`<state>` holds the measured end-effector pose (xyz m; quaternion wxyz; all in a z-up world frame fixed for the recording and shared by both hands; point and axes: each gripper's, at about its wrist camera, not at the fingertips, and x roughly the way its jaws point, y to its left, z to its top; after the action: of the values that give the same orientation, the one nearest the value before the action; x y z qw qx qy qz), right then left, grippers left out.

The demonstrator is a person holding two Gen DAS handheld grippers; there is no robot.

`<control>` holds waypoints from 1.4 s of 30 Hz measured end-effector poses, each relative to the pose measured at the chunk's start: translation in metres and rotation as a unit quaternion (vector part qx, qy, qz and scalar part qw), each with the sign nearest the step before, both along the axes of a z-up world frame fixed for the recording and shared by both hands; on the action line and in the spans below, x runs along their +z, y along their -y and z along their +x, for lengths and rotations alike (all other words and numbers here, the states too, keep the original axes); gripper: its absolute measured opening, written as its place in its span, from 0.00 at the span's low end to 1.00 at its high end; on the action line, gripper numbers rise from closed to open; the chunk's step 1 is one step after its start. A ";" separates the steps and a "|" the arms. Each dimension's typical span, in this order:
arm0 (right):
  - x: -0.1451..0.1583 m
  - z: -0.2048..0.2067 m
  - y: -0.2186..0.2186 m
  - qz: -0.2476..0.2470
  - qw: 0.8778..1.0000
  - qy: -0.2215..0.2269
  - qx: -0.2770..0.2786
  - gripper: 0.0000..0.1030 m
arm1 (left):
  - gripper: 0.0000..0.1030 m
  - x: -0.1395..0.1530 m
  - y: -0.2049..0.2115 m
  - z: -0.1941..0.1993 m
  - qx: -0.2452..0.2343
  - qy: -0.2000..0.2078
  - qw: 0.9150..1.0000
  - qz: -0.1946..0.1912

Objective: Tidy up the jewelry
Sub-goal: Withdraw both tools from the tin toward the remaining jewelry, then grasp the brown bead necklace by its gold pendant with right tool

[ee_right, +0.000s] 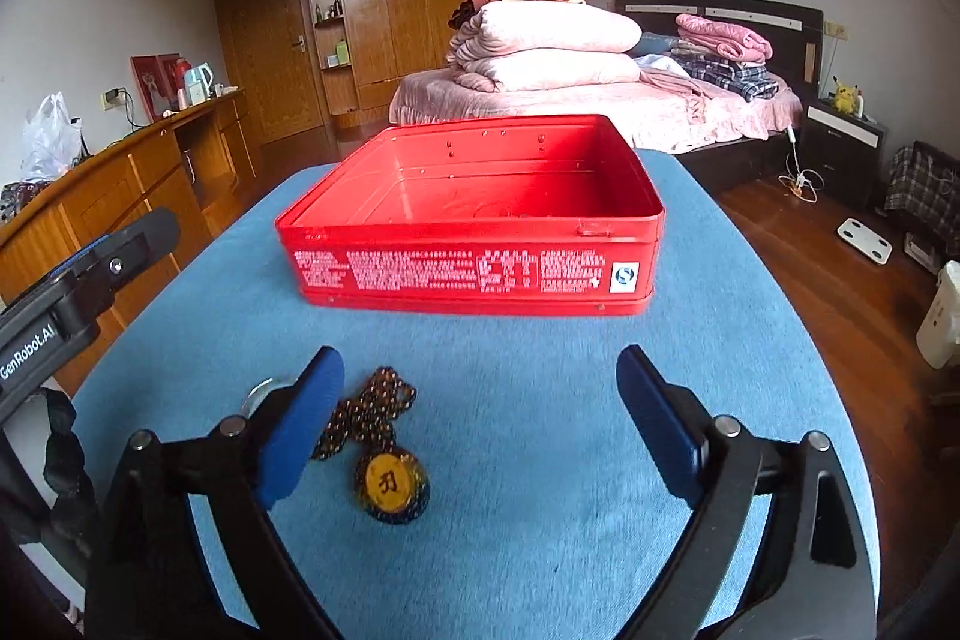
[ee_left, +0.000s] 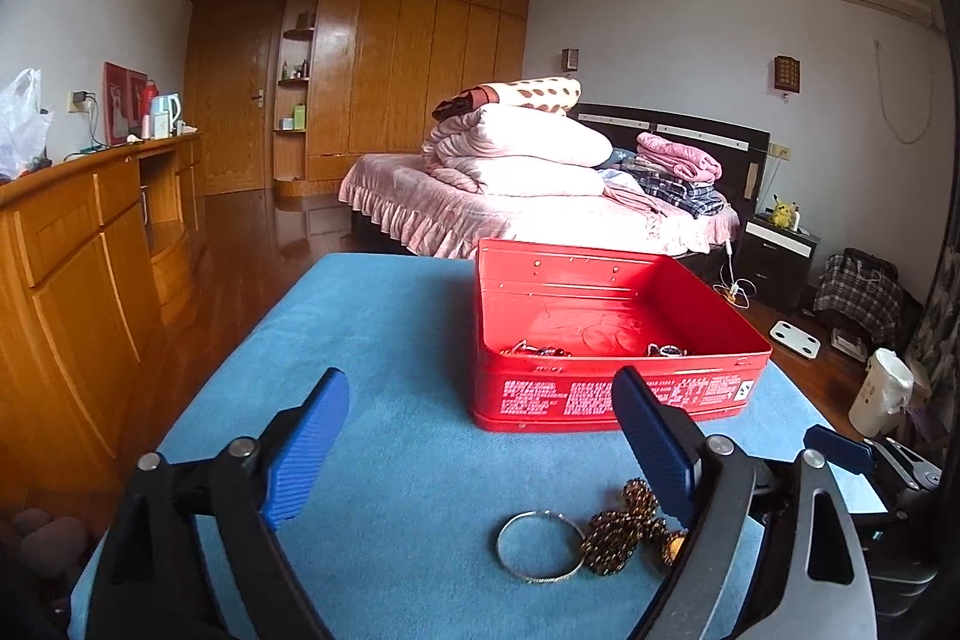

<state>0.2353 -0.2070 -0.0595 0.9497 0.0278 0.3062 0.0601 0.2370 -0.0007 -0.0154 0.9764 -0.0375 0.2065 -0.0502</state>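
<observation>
Both claws (ee_left: 480,436) (ee_right: 480,424) wide, empty

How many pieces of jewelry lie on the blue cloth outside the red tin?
2: a silver bangle and, touching it, a dark beaded necklace with a round yellow pendant. More pieces lie inside the red tin, partly hidden by its wall.

**Tin, cloth and beads**

The red tin (ee_right: 474,274) is showing glossy painted metal. The blue surface (ee_right: 540,430) is looking like matt, napped cloth. The bangle (ee_left: 540,550) is gleaming metal beside the shiny beaded necklace (ee_right: 366,412).
</observation>
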 end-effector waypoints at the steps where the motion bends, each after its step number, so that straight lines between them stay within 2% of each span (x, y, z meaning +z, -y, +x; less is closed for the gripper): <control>1: -0.004 -0.004 0.000 0.002 1.000 -0.006 0.005 0.88 | 0.89 -0.002 -0.003 -0.002 0.004 -0.003 1.000 0.000; 5: -0.018 -0.018 -0.010 -0.003 0.999 -0.028 0.017 0.90 | 0.92 -0.014 -0.011 -0.012 0.016 -0.018 1.000 0.003; 10: -0.028 -0.029 -0.026 -0.025 0.999 -0.033 0.036 0.91 | 0.92 -0.026 -0.017 -0.019 0.022 -0.040 0.999 0.010; 18: -0.025 -0.023 -0.043 -0.020 0.998 -0.033 0.059 0.90 | 0.92 -0.033 -0.029 -0.023 0.035 -0.054 0.998 -0.004; 19: -0.025 -0.021 -0.045 -0.022 0.997 -0.035 0.060 0.89 | 0.92 -0.033 -0.029 -0.022 0.036 -0.055 0.998 -0.004; 21: -0.028 -0.014 -0.050 -0.029 0.996 -0.046 0.063 0.71 | 0.92 -0.034 -0.029 -0.023 0.036 -0.055 0.998 -0.003; 28: -0.032 0.008 -0.058 -0.025 0.994 -0.080 0.063 0.69 | 0.92 -0.033 -0.027 -0.026 0.040 -0.047 0.998 0.007; 32: -0.035 0.017 -0.063 -0.022 0.992 -0.099 0.071 0.62 | 0.92 -0.034 -0.026 -0.024 0.037 -0.051 0.998 0.007; 39: -0.034 0.012 -0.059 0.002 0.991 -0.098 0.096 0.29 | 0.92 -0.038 -0.022 -0.020 0.035 -0.060 0.998 0.009; 42: -0.031 0.005 -0.054 -0.002 0.991 -0.089 0.097 0.23 | 0.92 -0.040 -0.020 -0.019 0.035 -0.065 0.997 0.007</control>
<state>0.2404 -0.1531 -0.0906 0.9084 0.0014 0.3907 0.1485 0.2179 0.0195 -0.0549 0.9623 -0.0409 0.2686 -0.0122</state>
